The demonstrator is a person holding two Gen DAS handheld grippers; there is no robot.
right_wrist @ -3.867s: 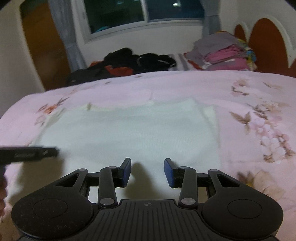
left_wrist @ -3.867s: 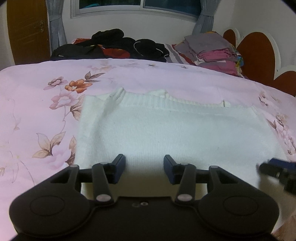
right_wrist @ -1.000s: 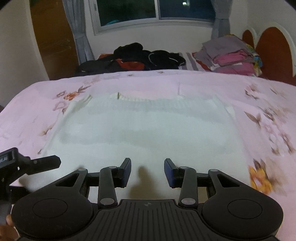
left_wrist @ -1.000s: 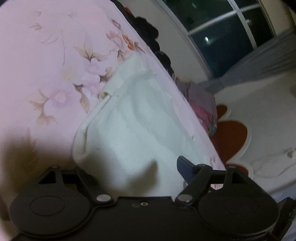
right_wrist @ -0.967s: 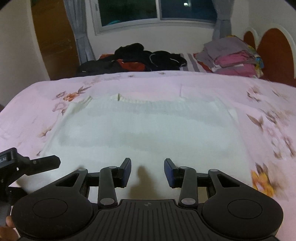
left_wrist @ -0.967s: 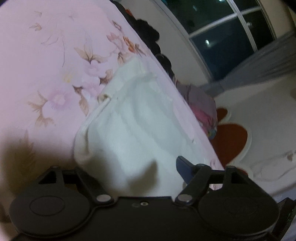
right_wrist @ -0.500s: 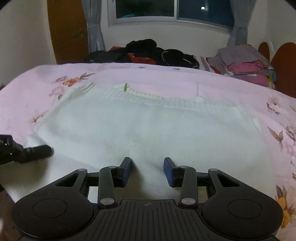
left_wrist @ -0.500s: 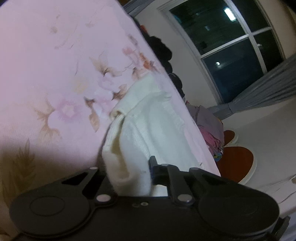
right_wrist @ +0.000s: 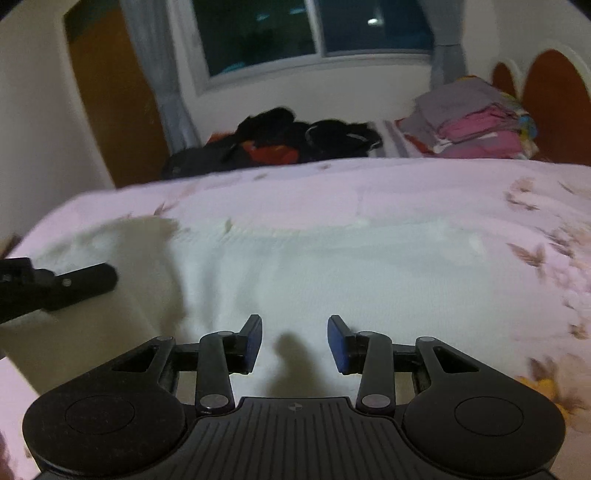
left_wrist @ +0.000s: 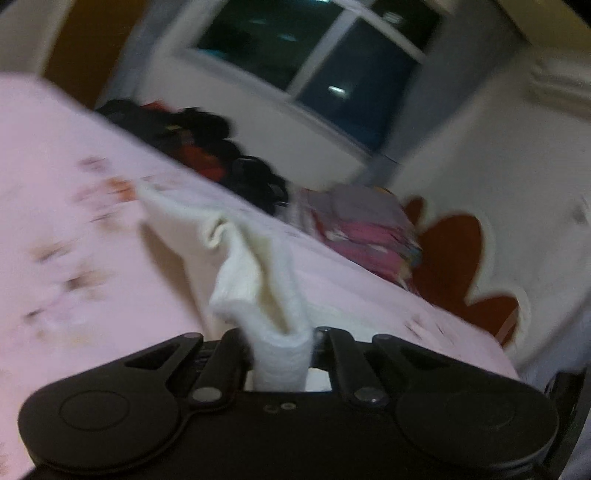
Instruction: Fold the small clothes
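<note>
Room: a bedroom at night, with a dark window (right_wrist: 317, 29) at 12 o'clock in the right wrist view, grey curtains (right_wrist: 155, 70) either side of it, a brown door (right_wrist: 110, 96) at 10 o'clock and a red scalloped headboard (right_wrist: 550, 103) at 2 o'clock.
Surface: a bed (right_wrist: 424, 192) under a pink flowered sheet; it is soft, so I judge that cloth drags on it rather than slides.
Sweater: the white knit sweater (right_wrist: 332, 258) lies spread across the middle of the bed, its left corner lifted off the sheet.
Far piles: a heap of dark clothes (right_wrist: 280, 144) at 12 o'clock and a stack of folded clothes (right_wrist: 472, 122) at 1 o'clock, both well apart from the sweater.
Left tongs: the left tongs (left_wrist: 282, 350) are pressed together on a bunched corner of the sweater, which rises from them in a twisted fold toward 11 o'clock.
Right tongs: the right tongs (right_wrist: 294, 343) stand spread and empty, hovering over the near hem with nothing between them.
Risk, grip: the pinch looks to hold a thick wad near the tips; the knit could slip out mid-fold.
Risk, drag: with only one corner held, the rest may trail and crease, leaving a skewed fold.
Risk, twist: the lifted corner is already twisted, so it could land rolled under.
Risk, view: the left wrist view is blurred, so how deep the cloth sits I cannot tell.
</note>
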